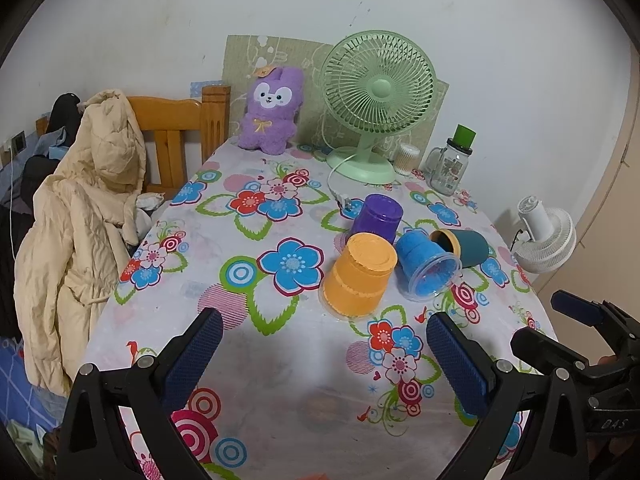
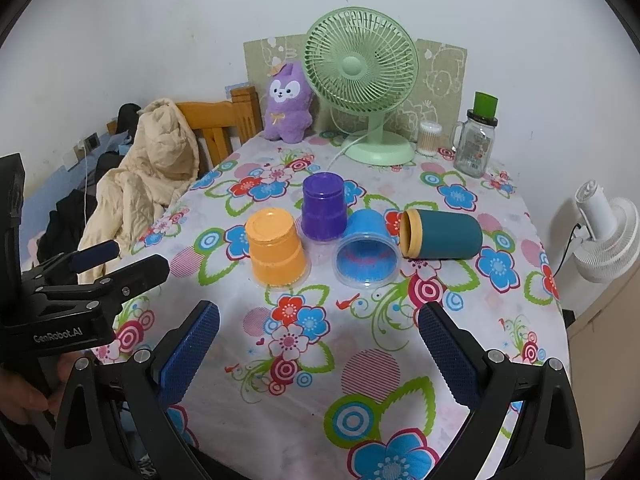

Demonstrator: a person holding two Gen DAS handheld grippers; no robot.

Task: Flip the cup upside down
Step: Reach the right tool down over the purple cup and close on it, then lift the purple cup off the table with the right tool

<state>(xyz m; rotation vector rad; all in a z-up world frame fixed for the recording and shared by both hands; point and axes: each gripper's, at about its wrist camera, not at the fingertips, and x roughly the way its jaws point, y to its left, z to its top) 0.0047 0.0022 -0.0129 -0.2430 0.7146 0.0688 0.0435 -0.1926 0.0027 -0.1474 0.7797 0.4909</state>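
Left wrist view: the left gripper hangs over the near tabletop, jaws wide and empty. Orange cup and purple cup stand rim-down; blue cup and teal cup lie on their sides, touching.

Right wrist view: the right gripper likewise has its jaws wide and empty, short of the blue cup. The teal cup lies beside it, mouth leftward. A green fan stands behind.

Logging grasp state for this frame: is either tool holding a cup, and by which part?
Nothing is held. The left tool and right tool are both open and empty, short of the cups.
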